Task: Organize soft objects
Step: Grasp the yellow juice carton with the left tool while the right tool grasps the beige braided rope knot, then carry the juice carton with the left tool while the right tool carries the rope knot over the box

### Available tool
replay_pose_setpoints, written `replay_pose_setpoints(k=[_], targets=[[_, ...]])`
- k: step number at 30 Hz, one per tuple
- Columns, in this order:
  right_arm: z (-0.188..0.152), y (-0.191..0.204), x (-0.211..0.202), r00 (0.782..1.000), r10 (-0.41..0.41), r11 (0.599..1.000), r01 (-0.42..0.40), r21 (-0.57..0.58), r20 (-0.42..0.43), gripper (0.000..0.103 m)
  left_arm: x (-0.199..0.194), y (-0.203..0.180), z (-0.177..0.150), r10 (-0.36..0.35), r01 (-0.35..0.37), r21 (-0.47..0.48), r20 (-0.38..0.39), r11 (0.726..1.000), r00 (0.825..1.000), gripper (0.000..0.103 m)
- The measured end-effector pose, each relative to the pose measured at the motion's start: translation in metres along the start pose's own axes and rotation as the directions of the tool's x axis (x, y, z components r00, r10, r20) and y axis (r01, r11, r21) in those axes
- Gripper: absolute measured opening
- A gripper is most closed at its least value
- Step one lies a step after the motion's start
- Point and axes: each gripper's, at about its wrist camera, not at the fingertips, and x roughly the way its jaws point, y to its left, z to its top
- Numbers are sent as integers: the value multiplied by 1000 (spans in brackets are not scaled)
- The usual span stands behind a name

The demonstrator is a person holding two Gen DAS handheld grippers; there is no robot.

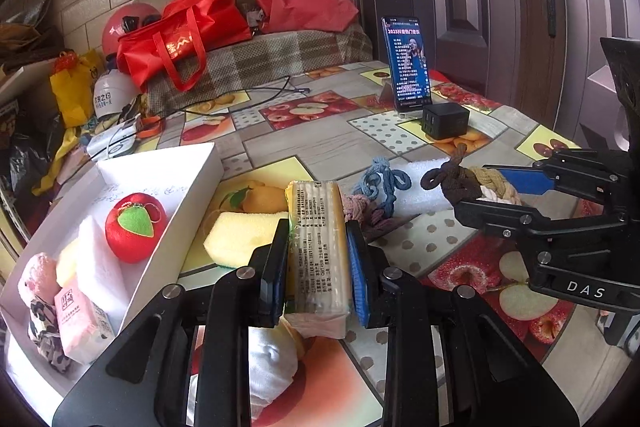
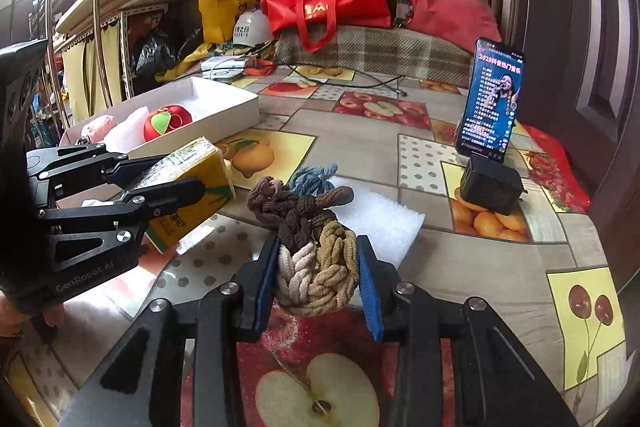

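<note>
Two tools — left tool (image 1: 318,269) clamps one tissue pack (image 1: 318,251); right tool (image 2: 320,277) clamps braided bundle (image 2: 316,267).

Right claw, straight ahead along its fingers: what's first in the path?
The right claw is shut on a bundle of braided hair ties. Directly beyond lie the loose brown and blue hair ties and the white foam sheet; those likely come first. Depth is unclear, since the claw may pass above them.

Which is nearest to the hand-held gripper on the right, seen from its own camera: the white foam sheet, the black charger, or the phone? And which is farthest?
From the right hand-held gripper:
1. White foam sheet, just ahead, slightly right.
2. Black charger, farther right.
3. Phone, propped upright behind the charger.
</note>
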Motion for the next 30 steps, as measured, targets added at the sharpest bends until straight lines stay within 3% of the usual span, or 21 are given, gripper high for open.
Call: replay_pose_setpoints(k=[8,15,30], targets=[[-2,-15,-29,985,-39,996,25,88,167,37,-18,7,-2,19,-17,-25,96,1000,995,26],[-2,-13,-31,980,-44,994,23,108,196,37,-28,15,-3,55,-45,-73,136,996,989,26],[10,34,-19,973,17,998,-29,49,228,38,-44,33,-17,125,-116,-62,162,991,979,26]])
